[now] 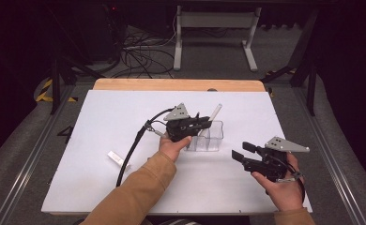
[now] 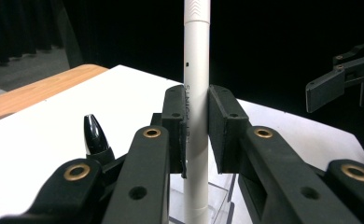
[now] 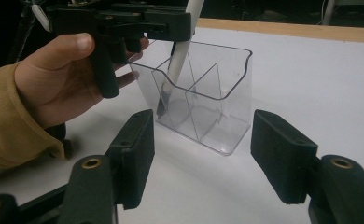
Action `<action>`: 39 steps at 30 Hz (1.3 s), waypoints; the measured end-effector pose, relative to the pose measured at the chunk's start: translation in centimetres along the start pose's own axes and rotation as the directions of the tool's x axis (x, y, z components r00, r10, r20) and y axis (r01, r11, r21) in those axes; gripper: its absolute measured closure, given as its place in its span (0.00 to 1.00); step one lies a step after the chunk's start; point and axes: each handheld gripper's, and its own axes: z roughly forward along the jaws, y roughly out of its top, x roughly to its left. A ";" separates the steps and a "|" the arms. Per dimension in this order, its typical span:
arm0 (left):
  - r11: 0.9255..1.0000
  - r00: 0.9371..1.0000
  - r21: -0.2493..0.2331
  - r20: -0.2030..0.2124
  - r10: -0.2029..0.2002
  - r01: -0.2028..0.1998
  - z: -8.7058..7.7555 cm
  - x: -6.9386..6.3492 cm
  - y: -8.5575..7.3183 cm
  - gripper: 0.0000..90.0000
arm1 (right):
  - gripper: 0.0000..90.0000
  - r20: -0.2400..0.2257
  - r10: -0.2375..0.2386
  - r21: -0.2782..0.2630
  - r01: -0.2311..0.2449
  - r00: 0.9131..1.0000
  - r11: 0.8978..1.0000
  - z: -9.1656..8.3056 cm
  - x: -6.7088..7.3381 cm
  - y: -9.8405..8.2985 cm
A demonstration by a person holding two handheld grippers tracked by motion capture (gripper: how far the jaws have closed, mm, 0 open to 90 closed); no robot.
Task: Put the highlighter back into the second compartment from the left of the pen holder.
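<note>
On the left of the bench [image 1: 101, 187] lies a small white cap [image 1: 115, 157], well apart from everything else. Next comes our left hand-held gripper [image 2: 196, 135], clamped on a white pen [image 2: 196, 93] partway along its barrel. The pen's lower end sits inside the left compartment of a clear holder [image 3: 231, 93], dark tip down, its long axis leaning up and away toward the far right of the bench. If we let go while it leans like this, it may drop against the rim and tip the light holder, or the tip may catch the divider [image 3: 201, 100]. Pushing sideways could slide the holder too. Farthest right, our right hand-held gripper [image 3: 201, 154] hangs near the holder, jaws apart and empty, touching nothing.
</note>
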 end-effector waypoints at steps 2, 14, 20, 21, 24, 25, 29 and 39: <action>1.000 1.000 0.005 -0.021 0.000 0.000 -0.2 -0.1 0.3 0.78 | 0.45 0.001 0.000 -0.002 0.000 1.000 1.000 0.0 0.0 0.0; 1.000 0.996 -0.018 -0.085 0.011 -0.013 -3.8 -1.5 2.9 0.39 | 0.45 -0.001 -0.005 -0.006 0.005 1.000 1.000 0.0 0.1 0.1; 0.998 0.991 0.014 -0.113 0.066 -0.065 -5.4 -2.6 3.9 0.30 | 0.44 0.001 -0.006 -0.006 0.006 1.000 1.000 0.0 0.2 0.1; 0.997 0.990 0.017 -0.117 0.074 -0.072 -5.8 -2.8 4.1 0.29 | 0.44 0.001 -0.006 -0.005 0.006 1.000 1.000 0.1 0.2 0.1; 0.997 0.989 0.024 -0.125 0.082 -0.080 -6.5 -3.1 4.4 0.27 | 0.44 0.001 -0.011 -0.004 0.011 1.000 1.000 0.2 0.3 0.1; 0.996 0.989 0.030 -0.125 0.084 -0.081 -6.8 -3.2 4.5 0.27 | 0.44 0.002 -0.011 -0.005 0.011 1.000 1.000 0.2 0.3 0.1; 0.996 0.988 0.043 -0.130 0.083 -0.078 -7.7 -3.4 4.8 0.25 | 0.44 0.002 -0.016 -0.006 0.016 1.000 1.000 0.3 0.3 0.1; 0.996 0.986 0.066 -0.151 0.075 -0.065 -9.8 -3.5 4.9 0.24 | 0.44 -0.012 -0.020 -0.005 0.020 1.000 1.000 0.4 0.6 0.1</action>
